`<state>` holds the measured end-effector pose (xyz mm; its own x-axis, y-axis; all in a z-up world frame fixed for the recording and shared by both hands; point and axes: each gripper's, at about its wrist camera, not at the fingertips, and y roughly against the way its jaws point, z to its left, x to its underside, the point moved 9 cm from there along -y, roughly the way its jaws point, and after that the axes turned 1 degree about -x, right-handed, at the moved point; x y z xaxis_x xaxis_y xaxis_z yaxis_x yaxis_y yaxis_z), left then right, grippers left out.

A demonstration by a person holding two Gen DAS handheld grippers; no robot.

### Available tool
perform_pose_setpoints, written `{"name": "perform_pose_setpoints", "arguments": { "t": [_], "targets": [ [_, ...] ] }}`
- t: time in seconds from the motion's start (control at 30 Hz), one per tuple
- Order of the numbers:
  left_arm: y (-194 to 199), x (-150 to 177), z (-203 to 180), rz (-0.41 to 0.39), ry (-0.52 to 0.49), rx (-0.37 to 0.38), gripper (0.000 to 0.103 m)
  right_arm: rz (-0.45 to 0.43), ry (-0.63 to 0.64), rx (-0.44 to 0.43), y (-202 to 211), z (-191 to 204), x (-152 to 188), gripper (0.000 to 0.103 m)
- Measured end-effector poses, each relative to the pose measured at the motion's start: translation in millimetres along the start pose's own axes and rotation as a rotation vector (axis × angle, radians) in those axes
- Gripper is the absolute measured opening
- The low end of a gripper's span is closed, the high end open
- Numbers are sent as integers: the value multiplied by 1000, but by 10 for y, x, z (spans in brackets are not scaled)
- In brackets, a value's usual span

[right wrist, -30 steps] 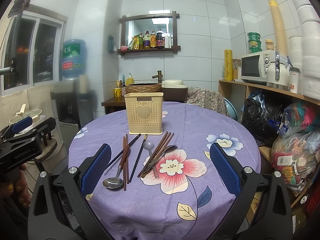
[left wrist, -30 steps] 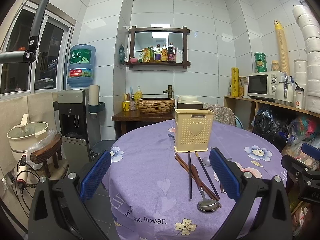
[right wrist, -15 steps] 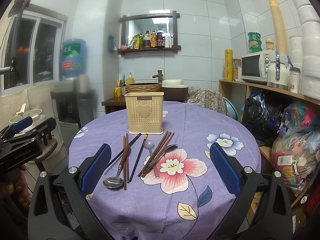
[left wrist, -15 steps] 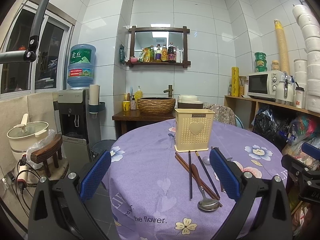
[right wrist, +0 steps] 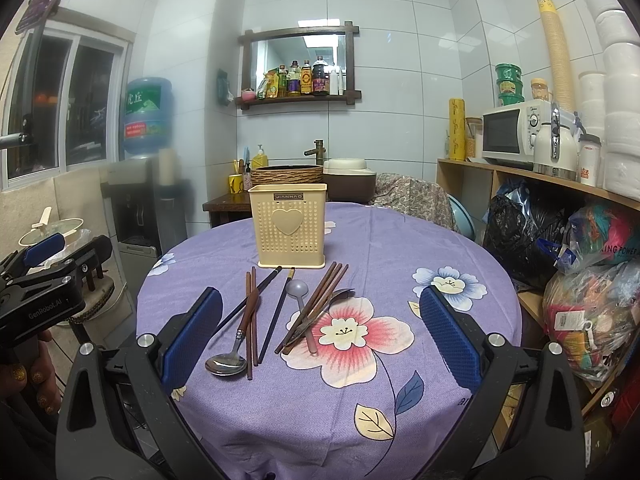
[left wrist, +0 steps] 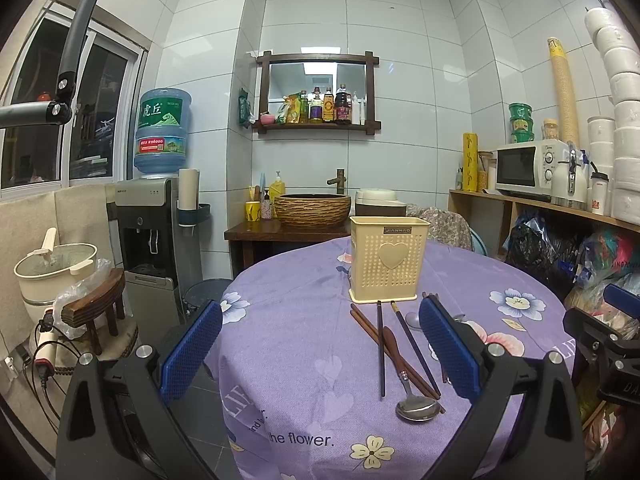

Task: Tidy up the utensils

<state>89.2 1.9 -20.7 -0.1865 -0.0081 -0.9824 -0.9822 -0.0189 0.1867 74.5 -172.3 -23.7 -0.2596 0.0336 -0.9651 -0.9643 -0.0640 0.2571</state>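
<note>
A cream perforated utensil holder (right wrist: 289,226) with a heart stands upright on the round purple table (right wrist: 460,248); it also shows in the left wrist view (left wrist: 387,265). In front of it lie several chopsticks (right wrist: 274,314), a steel spoon with a brown handle (right wrist: 234,350), a grey spoon (right wrist: 301,300) and a brown chopstick bundle (right wrist: 316,304). In the left wrist view the steel spoon (left wrist: 412,396) and chopsticks (left wrist: 381,348) lie right of centre. My left gripper (left wrist: 320,354) is open and empty at the table's left front edge. My right gripper (right wrist: 320,338) is open and empty above the near utensils.
A water dispenser (left wrist: 154,216) and a stool with a pot (left wrist: 60,276) stand left of the table. A side table with a woven basin (left wrist: 312,210) is behind. Shelves with a microwave (left wrist: 528,168) and bags (right wrist: 580,280) line the right.
</note>
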Motion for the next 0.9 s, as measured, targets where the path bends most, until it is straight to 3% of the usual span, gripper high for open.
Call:
{"name": "perform_pose_setpoints", "arguments": {
  "t": [0.9],
  "targets": [
    [-30, 51, 17, 10, -4, 3, 98, 1, 1, -2, -16, -11, 4, 97]
  ]
}}
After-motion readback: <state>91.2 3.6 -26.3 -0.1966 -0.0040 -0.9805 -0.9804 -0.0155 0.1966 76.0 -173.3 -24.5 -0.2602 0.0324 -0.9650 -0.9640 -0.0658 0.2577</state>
